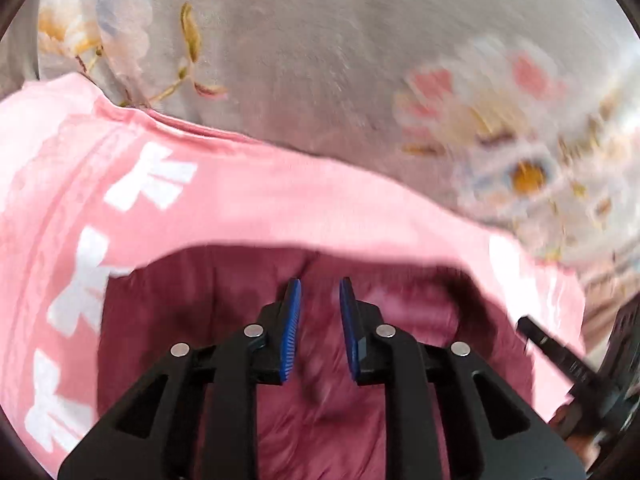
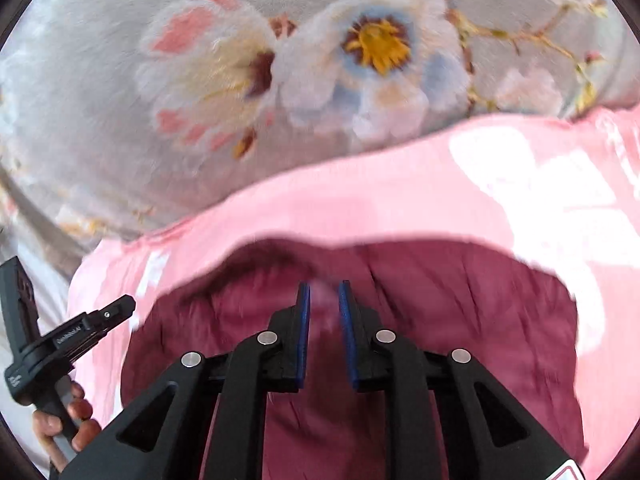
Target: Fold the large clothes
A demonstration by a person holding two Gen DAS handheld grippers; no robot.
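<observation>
Left tongs stand slightly parted over the pink garment, with nothing pinched between the blue pads; the cloth's darker, shaded fold lies right under and ahead of them. Three white bow prints run down the garment's left side. Its far edge curves across the view, and beyond it spreads the open grey floral blanket. Right tongs also stand a little apart, pads free, above the same shaded fold; the cloth there is blurred. One garment and two tongs show. The person's hand grips the left tool's handle.
</observation>
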